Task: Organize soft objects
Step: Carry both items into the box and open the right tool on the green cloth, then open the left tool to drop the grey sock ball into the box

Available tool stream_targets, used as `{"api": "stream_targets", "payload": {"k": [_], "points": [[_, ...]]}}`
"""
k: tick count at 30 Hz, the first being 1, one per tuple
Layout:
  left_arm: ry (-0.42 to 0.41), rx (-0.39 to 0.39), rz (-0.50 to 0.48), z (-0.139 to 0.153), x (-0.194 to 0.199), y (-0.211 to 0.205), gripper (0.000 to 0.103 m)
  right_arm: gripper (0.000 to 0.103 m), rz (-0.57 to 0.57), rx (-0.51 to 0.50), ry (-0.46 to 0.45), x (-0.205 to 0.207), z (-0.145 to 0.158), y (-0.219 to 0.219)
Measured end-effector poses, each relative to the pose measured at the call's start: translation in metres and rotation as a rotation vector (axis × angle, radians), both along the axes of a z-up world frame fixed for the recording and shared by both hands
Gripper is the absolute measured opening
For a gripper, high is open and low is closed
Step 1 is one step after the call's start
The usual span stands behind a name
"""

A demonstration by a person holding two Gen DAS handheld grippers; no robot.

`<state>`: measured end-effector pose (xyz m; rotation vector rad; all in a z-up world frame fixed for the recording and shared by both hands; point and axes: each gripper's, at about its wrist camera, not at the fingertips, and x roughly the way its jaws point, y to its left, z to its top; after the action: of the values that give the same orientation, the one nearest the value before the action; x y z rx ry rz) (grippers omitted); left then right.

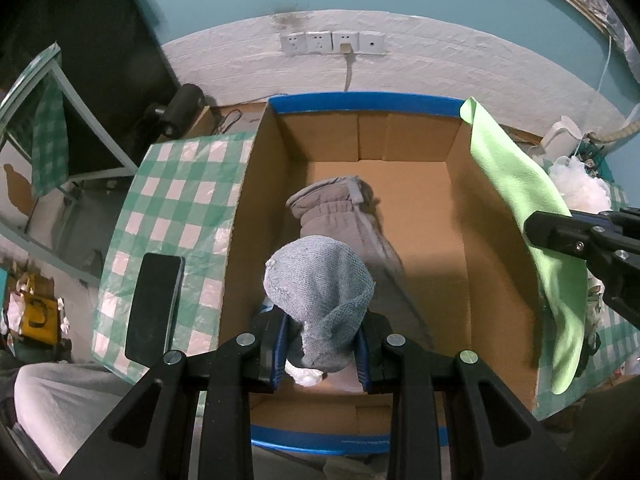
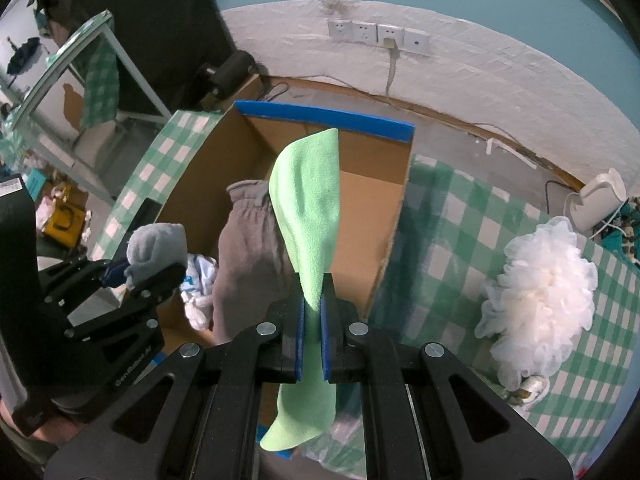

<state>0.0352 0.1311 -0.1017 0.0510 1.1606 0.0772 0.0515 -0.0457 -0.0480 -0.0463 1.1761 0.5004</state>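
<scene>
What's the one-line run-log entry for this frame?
left gripper: shut on blue sock | right gripper: shut on green cloth | cardboard box: holds grey glove

Your cardboard box (image 1: 256,208) sits on the worktop (image 1: 168,208) with its far end toward the wall sockets (image 1: 332,42). In the box lies a glove (image 1: 340,208), with a crumpled cloth (image 2: 196,280) at the near end. Your left gripper (image 1: 320,344) holds a sock (image 1: 316,280) over the near part of the box. Your right gripper (image 2: 312,312) holds a cloth (image 2: 308,200) above the box's right wall. A phone (image 1: 154,304) lies left of the box; a bath pouf (image 2: 540,296) rests to its right.
</scene>
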Motion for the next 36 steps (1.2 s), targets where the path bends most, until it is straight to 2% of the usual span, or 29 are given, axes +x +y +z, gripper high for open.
{"api": "stream_targets", "payload": {"k": [6,8,10,12,14,20,23,28,36], "points": [[0.025,-0.009,0.009,-0.008,0.002,0.001,0.031,0.006,0.004,-0.003,0.009,0.002,-0.003,0.008],[0.017,-0.014,0.006,-0.007,0.002,0.000,0.042,0.007,0.005,-0.004,0.014,0.003,-0.004,0.009],[0.011,-0.026,0.008,-0.005,0.002,-0.001,0.046,0.008,0.006,-0.008,0.017,0.002,-0.005,0.008],[0.006,-0.025,0.008,-0.004,0.002,-0.002,0.047,0.014,0.006,-0.016,0.015,0.002,-0.005,0.008],[0.002,-0.014,0.006,-0.003,0.003,-0.003,0.048,0.028,0.004,-0.018,0.006,0.001,-0.004,0.007],[-0.013,-0.003,0.000,0.001,0.003,-0.008,0.054,0.041,-0.009,-0.022,-0.019,-0.002,0.001,-0.001],[-0.030,0.008,-0.010,0.004,0.003,-0.012,0.061,0.043,-0.015,-0.025,-0.027,-0.002,0.003,-0.005],[-0.058,0.023,-0.029,0.010,0.001,-0.020,0.066,0.047,-0.036,-0.027,-0.033,-0.002,0.005,-0.014],[-0.072,0.016,-0.054,0.016,0.001,-0.033,0.068,0.049,-0.071,-0.037,-0.040,-0.003,0.006,-0.034]]}}
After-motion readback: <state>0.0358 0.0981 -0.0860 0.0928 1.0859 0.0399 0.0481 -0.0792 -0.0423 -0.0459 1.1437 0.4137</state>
